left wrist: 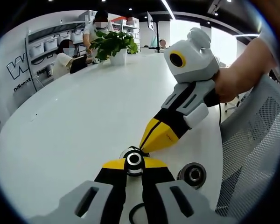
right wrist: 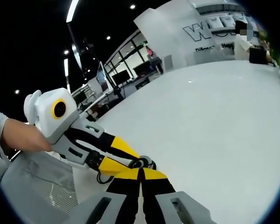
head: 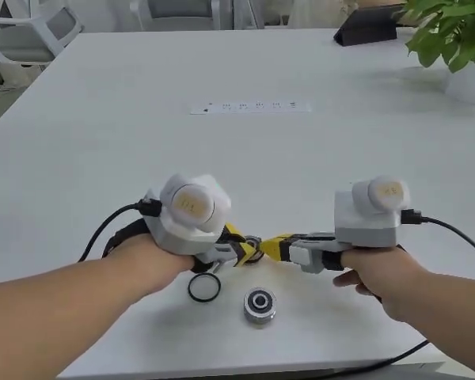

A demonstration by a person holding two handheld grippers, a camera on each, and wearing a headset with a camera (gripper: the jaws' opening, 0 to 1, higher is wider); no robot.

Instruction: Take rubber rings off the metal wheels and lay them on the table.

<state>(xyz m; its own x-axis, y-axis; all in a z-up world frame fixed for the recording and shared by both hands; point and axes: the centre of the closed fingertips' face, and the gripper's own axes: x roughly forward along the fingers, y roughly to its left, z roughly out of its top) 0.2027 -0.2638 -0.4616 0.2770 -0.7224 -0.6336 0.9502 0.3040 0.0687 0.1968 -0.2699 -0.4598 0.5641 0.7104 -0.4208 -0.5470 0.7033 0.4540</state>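
One wheel in L claw, R claw touching it.

A white socket strip lies on the table toward its far edge, a dark wedge-shaped item sits at that edge, and a leafy plant fills the far right corner.

1. Table: plain white.
2. Left gripper and right gripper: white and grey bodies, yellow jaws marked with black.
3. Loose ring: black.
4. Loose wheel: silver, dark centre.
5. Held wheel: silver, black rim.
6. Plant: green.
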